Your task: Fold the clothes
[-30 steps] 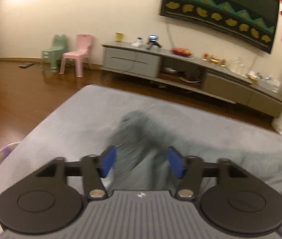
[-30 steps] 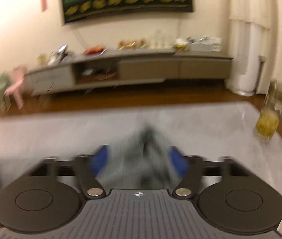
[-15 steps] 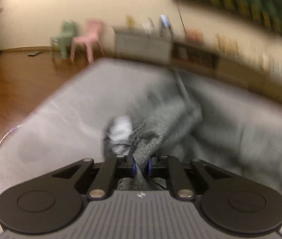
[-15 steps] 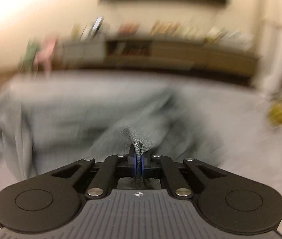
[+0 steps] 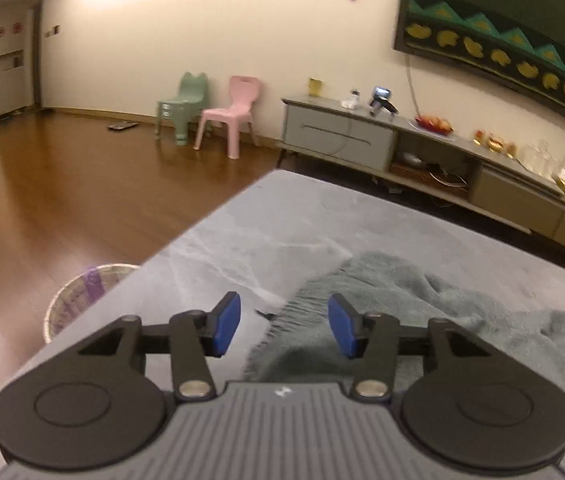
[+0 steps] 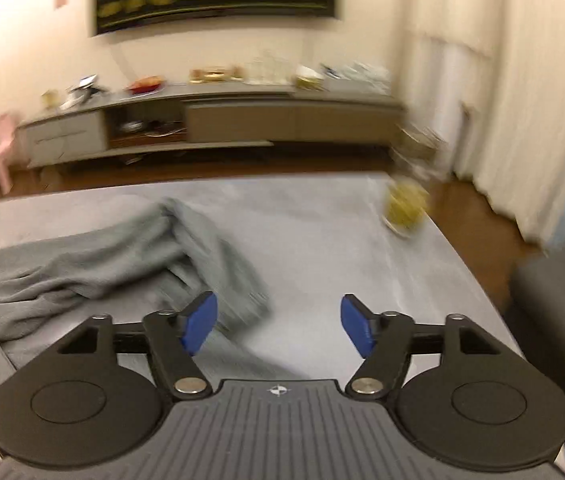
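Observation:
A grey-green garment (image 5: 422, 312) lies crumpled on the grey table (image 5: 266, 224). In the left wrist view its near edge lies just ahead of my left gripper (image 5: 284, 330), which is open and empty above it. In the right wrist view the garment (image 6: 122, 256) lies bunched to the left, one end reaching toward the left blue pad (image 6: 198, 322). My right gripper (image 6: 280, 328) is open and empty over bare table (image 6: 322, 240) to the garment's right.
A woven basket (image 5: 82, 300) stands on the wood floor left of the table. A yellowish glass vessel (image 6: 406, 208) sits at the table's far right edge. A TV cabinet (image 5: 422, 152) and two small chairs (image 5: 210, 116) line the far wall. A dark seat (image 6: 558, 312) is at right.
Both grippers were shut on the garment half a second ago. Both have now opened and let it go, and it lies on the table.

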Action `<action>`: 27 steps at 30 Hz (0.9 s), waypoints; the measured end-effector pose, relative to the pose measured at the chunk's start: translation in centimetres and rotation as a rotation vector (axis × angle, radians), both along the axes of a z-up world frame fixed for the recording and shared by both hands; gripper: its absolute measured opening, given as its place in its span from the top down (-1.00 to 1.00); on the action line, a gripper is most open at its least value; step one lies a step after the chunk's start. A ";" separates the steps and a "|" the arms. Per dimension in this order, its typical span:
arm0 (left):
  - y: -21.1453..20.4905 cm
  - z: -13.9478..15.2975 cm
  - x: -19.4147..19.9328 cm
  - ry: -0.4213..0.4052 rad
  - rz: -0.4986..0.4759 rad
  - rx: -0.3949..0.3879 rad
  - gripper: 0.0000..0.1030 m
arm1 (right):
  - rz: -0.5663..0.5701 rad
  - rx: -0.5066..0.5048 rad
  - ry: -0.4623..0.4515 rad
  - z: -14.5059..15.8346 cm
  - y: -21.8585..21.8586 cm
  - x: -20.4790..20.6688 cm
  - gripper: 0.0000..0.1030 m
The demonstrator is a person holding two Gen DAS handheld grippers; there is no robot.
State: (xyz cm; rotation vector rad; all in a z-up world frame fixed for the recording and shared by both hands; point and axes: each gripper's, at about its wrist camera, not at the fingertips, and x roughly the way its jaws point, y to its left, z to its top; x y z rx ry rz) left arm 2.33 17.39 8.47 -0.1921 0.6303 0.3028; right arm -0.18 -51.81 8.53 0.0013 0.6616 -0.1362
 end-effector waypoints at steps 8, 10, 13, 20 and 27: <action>-0.7 -3.6 2.3 0.136 -0.059 -0.031 0.05 | 0.050 -0.092 0.310 -10.0 1.2 14.5 0.59; -0.4 -4.0 2.9 0.144 -0.058 -0.030 0.07 | 0.121 -0.145 0.293 -9.6 2.2 15.6 0.96; 0.5 -3.3 2.7 0.122 -0.033 -0.054 0.09 | 0.174 -0.321 0.135 -5.6 3.8 15.8 0.97; 2.5 0.0 0.8 -0.020 -0.010 -0.127 0.06 | 0.066 -0.765 -0.086 -3.1 2.0 10.8 0.95; 2.2 1.1 8.8 0.086 -0.097 -0.098 -0.47 | -0.044 -0.297 0.103 -7.6 -1.3 7.5 0.18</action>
